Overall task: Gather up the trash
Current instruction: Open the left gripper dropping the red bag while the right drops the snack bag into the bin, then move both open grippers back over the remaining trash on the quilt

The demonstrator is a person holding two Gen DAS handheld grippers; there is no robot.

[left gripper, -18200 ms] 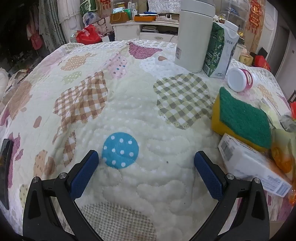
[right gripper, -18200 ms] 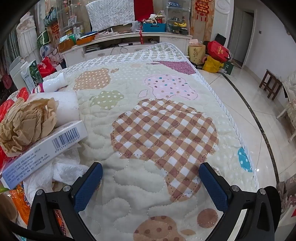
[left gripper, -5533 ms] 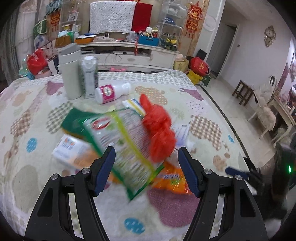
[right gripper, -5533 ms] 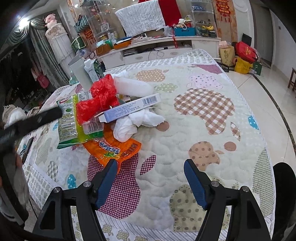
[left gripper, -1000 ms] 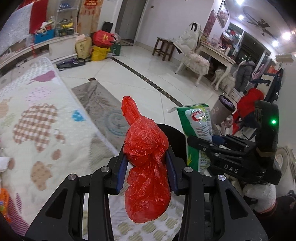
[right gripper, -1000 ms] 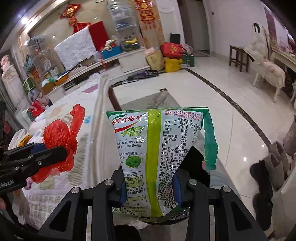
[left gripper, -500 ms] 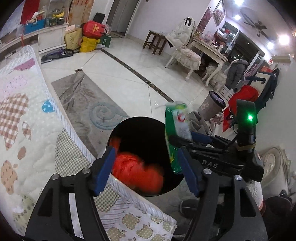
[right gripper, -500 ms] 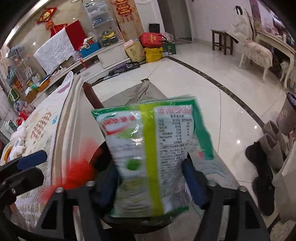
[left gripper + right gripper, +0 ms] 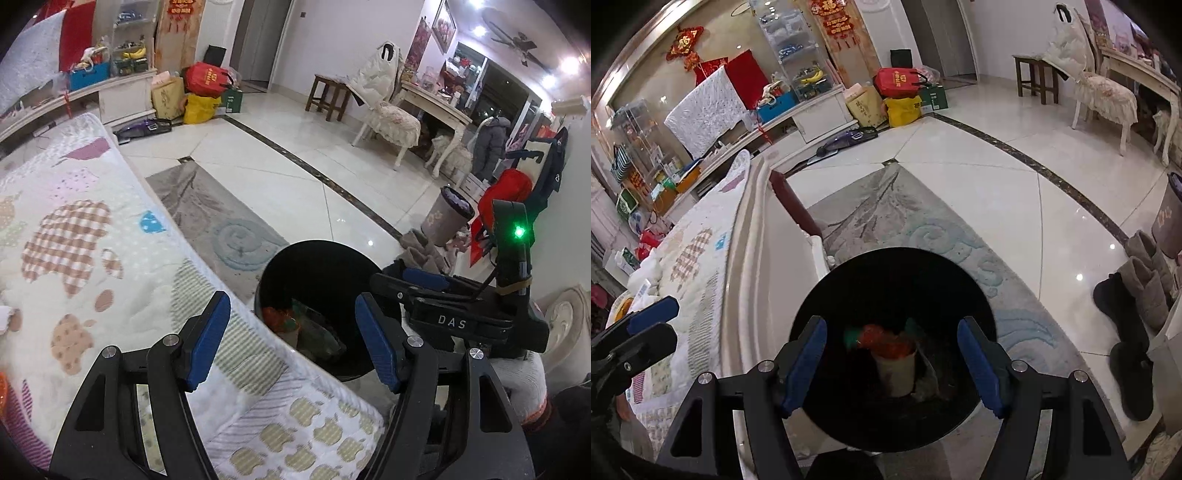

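Both grippers are tilted downward, the left gripper (image 9: 293,341) with its blue pads spread wide and nothing between them, the right gripper (image 9: 892,360) the same, open and empty, with a white-gloved hand (image 9: 524,384) gripping its handle.

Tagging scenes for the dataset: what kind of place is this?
Most likely a lived-in home, a bedroom or living room in one. A quilt-covered bed sits beside a rug on tiled floor, with a black trash bin at its edge, a cluttered cabinet and a padded chair behind.
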